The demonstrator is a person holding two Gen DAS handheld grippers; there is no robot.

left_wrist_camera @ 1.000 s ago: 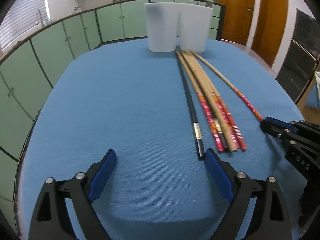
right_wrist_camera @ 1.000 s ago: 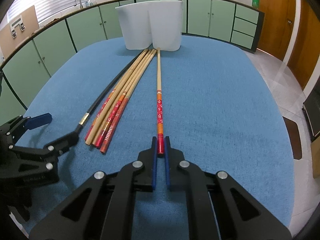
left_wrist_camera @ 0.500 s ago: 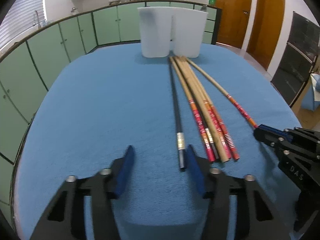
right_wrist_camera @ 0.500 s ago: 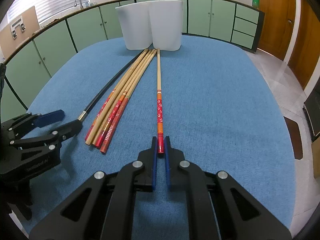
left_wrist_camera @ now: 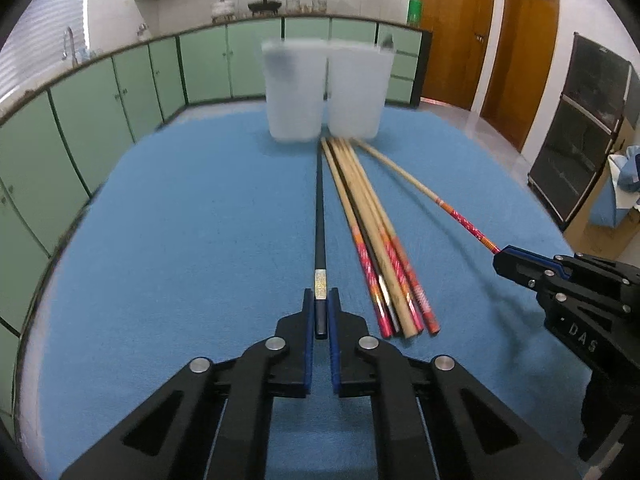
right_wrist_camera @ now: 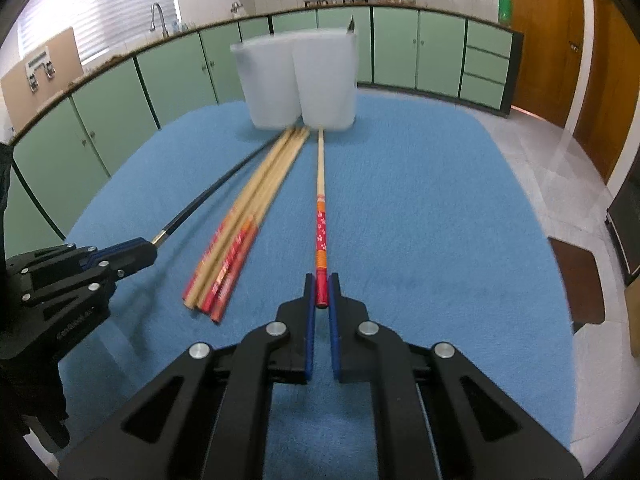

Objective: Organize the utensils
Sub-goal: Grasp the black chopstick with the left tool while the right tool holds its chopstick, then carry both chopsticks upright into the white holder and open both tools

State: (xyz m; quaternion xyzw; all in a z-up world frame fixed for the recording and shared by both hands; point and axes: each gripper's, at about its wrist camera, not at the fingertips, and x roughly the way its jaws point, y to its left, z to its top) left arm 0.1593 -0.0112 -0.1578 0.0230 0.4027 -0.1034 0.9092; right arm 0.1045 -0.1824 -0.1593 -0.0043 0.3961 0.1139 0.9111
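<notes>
A black chopstick with a silver band lies on the blue tablecloth. My left gripper has its jaws closing tight on the chopstick's near end, and the pads press on it. In the right wrist view, my right gripper is shut on the red end of a bamboo chopstick. Between the two lies a bundle of several bamboo chopsticks with red patterned ends. All the chopsticks point toward two white containers at the far side of the table. Each gripper shows in the other's view: the right gripper and the left gripper.
The two white containers stand side by side, touching, near the far table edge. Green kitchen cabinets curve around behind and to the left. Wooden doors stand at the back right.
My left gripper slid right to the black chopstick and went from wide open to shut on its near end. The right gripper stayed shut on the red-ended chopstick.
</notes>
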